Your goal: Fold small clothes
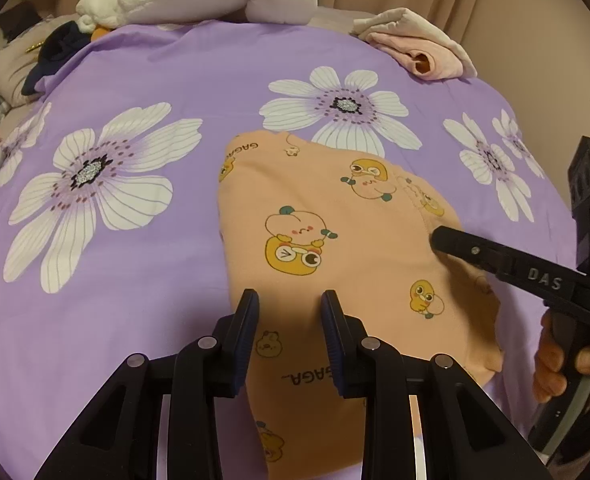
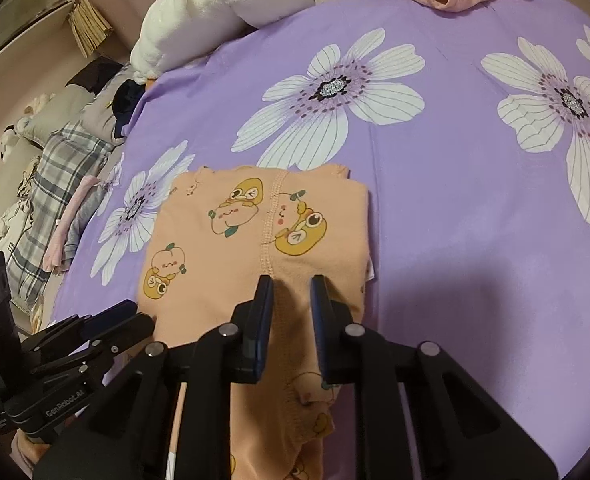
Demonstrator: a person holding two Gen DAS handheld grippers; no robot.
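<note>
The peach garment (image 1: 335,232) lies partly folded on the purple bedsheet (image 1: 155,80), centre of both wrist views, its long axis running from the lower edge of the frame up toward the middle. In the left view the left gripper (image 1: 290,308) hovers over the garment's near end, fingers (image 1: 247,320) narrowly parted with nothing pinched. The right gripper (image 2: 292,296) straddles the stitched seam (image 2: 269,236), fingers narrow, cloth between them; whether they pinch it I cannot tell. Both sit at the near end, so the next fold likely runs up-frame.
</note>
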